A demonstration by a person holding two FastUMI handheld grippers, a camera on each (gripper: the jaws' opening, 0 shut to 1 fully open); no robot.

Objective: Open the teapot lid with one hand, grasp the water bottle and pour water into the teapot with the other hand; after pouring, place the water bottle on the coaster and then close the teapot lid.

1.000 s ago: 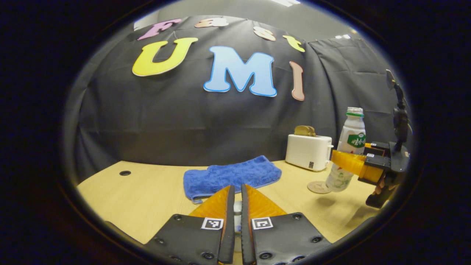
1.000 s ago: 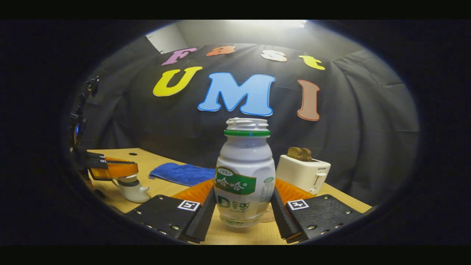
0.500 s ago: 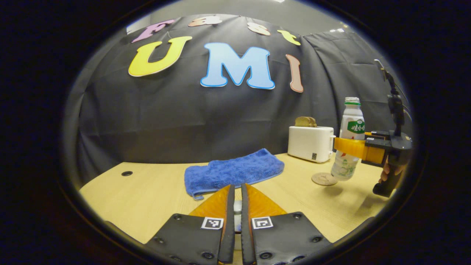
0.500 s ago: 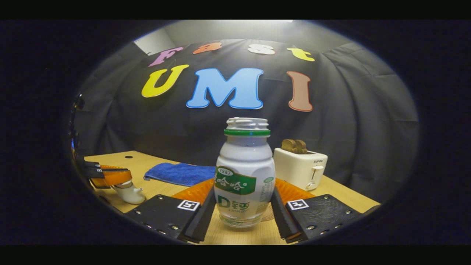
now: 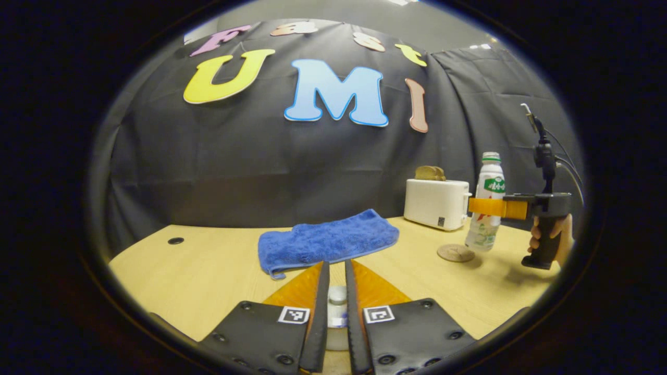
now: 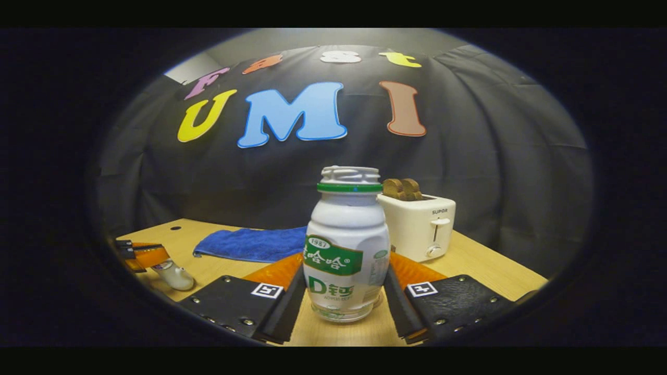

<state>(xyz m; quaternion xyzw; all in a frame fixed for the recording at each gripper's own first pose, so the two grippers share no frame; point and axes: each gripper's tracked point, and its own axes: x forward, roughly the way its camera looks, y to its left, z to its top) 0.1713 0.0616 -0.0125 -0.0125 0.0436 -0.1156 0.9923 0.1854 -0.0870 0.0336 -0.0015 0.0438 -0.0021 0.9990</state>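
Right now the right hand-held gripper point(image 6: 346, 291) has both fingers pressed on the lower body of the water bottle point(image 6: 346, 245), which stands upright with its cap off. The bottle looks like thin, smooth plastic, light and a bit squashy, so I'd judge a firm squeeze could dent it; the waist below the shoulder seems the sensible place to hold. In the left gripper view it sits just beside the round coaster point(image 5: 455, 253); whether its base touches the coaster I cannot tell.

The left hand-held gripper point(image 5: 336, 302) is nearly closed around a small pale knob, seemingly the teapot lid point(image 5: 337, 296), likely ceramic and slippery. The teapot point(image 6: 174, 273) rests low at the counter's point(image 5: 208, 271) near edge.

Farther out lie a blue towel point(image 5: 328, 242) and a white toaster point(image 6: 417, 226) close behind the bottle, the nearest thing to bump.
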